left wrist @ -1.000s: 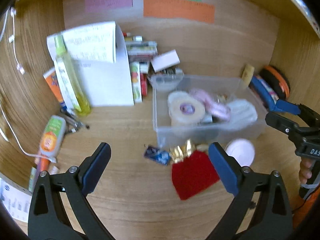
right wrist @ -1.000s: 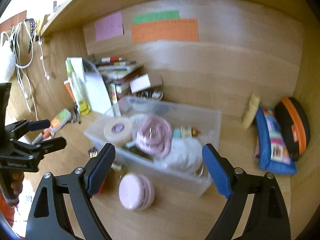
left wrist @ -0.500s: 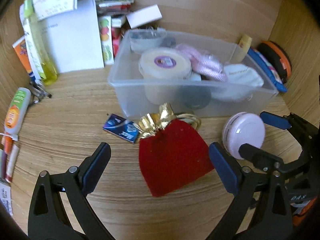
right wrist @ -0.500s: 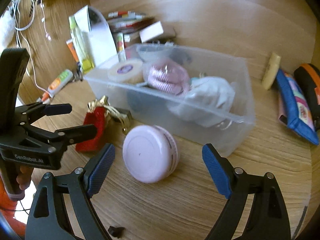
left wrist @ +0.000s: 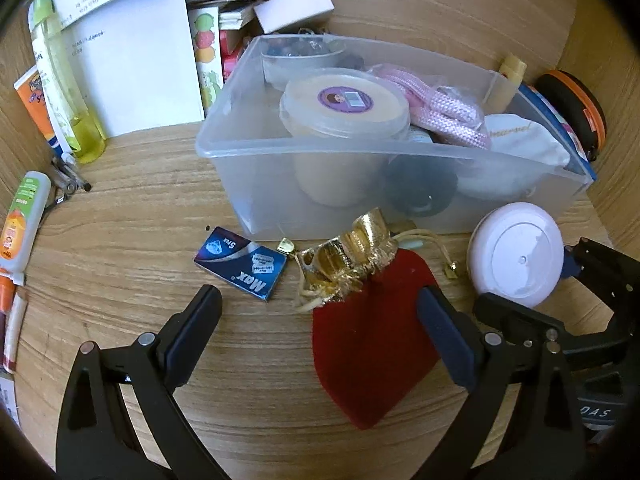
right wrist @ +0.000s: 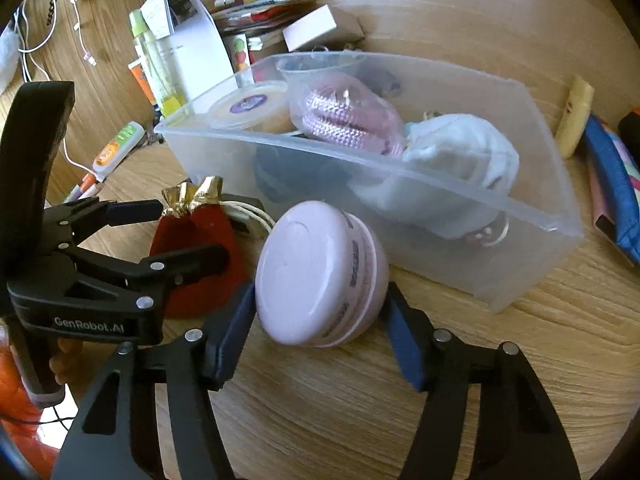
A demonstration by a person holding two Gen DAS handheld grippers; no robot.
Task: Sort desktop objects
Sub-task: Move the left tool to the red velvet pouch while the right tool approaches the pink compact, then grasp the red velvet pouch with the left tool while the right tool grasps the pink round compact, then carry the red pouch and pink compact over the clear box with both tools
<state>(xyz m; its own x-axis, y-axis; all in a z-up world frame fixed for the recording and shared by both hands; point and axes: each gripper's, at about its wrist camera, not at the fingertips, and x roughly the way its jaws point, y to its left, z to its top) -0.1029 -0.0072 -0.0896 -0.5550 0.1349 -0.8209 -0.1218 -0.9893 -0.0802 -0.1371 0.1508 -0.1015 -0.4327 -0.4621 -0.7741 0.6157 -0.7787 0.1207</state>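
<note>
Right gripper closing on the pink case; left gripper wide open over the red pouch.

The right jaws have just been closing, and both pads now sit against the case, which is on the desk just in front of the clear bin. The case is round and smooth-sided, so I judge it could squirt out or tip against the bin wall if the pads bite off-centre. The left jaws straddle the pouch without touching; its loose gold top and cord could snag. Only the left view shows the blue packet beside the pouch; only the right view shows pad contact on the case.
</note>
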